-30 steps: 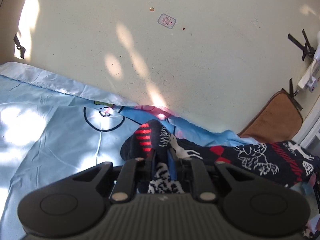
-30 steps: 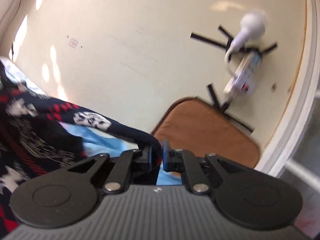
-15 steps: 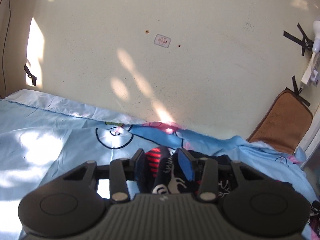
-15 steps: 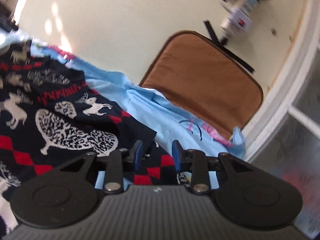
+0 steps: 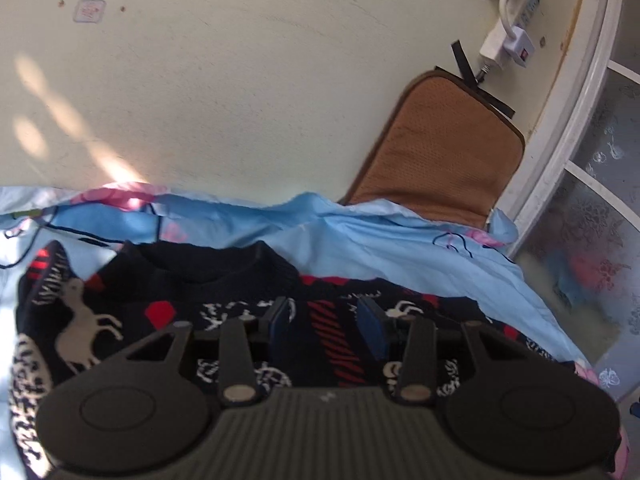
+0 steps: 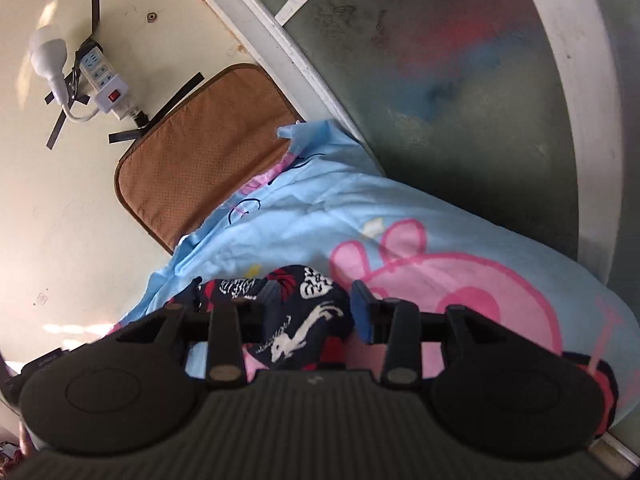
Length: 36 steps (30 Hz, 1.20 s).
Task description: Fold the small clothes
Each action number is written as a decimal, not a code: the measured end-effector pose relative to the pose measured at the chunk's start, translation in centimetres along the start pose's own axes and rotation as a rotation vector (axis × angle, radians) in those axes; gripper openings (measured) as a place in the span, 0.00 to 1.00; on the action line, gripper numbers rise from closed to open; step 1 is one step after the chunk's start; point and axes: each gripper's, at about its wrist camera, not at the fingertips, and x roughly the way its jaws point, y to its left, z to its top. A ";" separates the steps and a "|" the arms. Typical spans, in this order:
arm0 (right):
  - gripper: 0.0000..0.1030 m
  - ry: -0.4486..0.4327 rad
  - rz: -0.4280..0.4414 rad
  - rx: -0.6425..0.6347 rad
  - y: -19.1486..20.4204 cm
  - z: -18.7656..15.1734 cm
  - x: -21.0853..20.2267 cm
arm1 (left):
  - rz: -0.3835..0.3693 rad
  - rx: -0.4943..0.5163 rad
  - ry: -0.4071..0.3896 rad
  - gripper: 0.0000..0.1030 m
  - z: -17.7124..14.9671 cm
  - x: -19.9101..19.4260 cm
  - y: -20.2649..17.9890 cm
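A small dark navy sweater with white deer and red patterns lies flat on a light blue cartoon bedsheet, its neckline toward the wall. My left gripper is open and hovers over the sweater's chest, holding nothing. In the right wrist view a sleeve end of the sweater lies bunched on the sheet. My right gripper is open just above it, one finger on each side.
A brown cushion leans on the cream wall behind the sheet. A white power strip and a lamp are taped to the wall. A white-framed frosted glass door stands at the right.
Both grippers opened and let go of the sweater. It now lies spread on the sheet. Both cameras swung to the right, the right one toward the sleeve end.
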 end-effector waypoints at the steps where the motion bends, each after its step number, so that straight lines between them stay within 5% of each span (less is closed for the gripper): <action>1: 0.49 0.014 0.013 -0.023 -0.4 -0.4 -0.4 | -0.003 0.002 0.015 0.37 -0.2 0.8 -0.5; 5: 0.54 0.052 -0.013 -0.109 -0.7 -1.1 0.6 | 0.004 -0.002 0.099 0.37 -1.9 4.0 -1.1; 9: 0.54 0.039 0.014 -0.132 -1.2 0.7 2.6 | -0.001 0.022 0.061 0.40 -2.9 4.1 -1.0; 13: 0.54 0.062 0.030 -0.315 0.2 2.4 6.9 | -0.012 -0.010 0.059 0.39 -2.9 4.1 -0.4; 19: 0.54 0.171 -0.006 -0.572 1.5 1.1 12.7 | 0.062 0.081 0.053 0.40 -3.2 4.1 -2.1; 20: 0.44 0.147 -0.009 -0.610 1.7 0.7 12.6 | 0.063 0.081 0.052 0.40 -3.2 4.1 -2.1; 21: 0.14 0.148 -0.014 -0.642 2.0 0.6 12.6 | 0.060 0.075 0.051 0.40 -3.2 4.1 -2.0; 23: 0.08 0.103 -0.076 -0.690 3.0 1.2 12.3 | 0.050 0.058 0.050 0.40 -3.1 4.1 -1.6; 28: 0.08 -0.217 -0.206 -0.971 8.1 2.7 10.7 | 0.044 0.043 0.046 0.40 -3.1 4.0 -1.4; 31: 0.08 -0.444 -0.191 -1.304 11.6 -1.6 8.8 | 0.048 0.040 0.044 0.40 -3.1 4.0 -1.3; 33: 0.08 -0.485 -0.192 -1.481 11.8 -5.3 8.0 | 0.045 0.036 0.043 0.40 -3.1 4.0 -1.2; 36: 0.08 -0.357 -0.207 -1.555 9.4 -9.8 7.2 | 0.033 0.024 0.042 0.40 -3.0 3.9 -1.0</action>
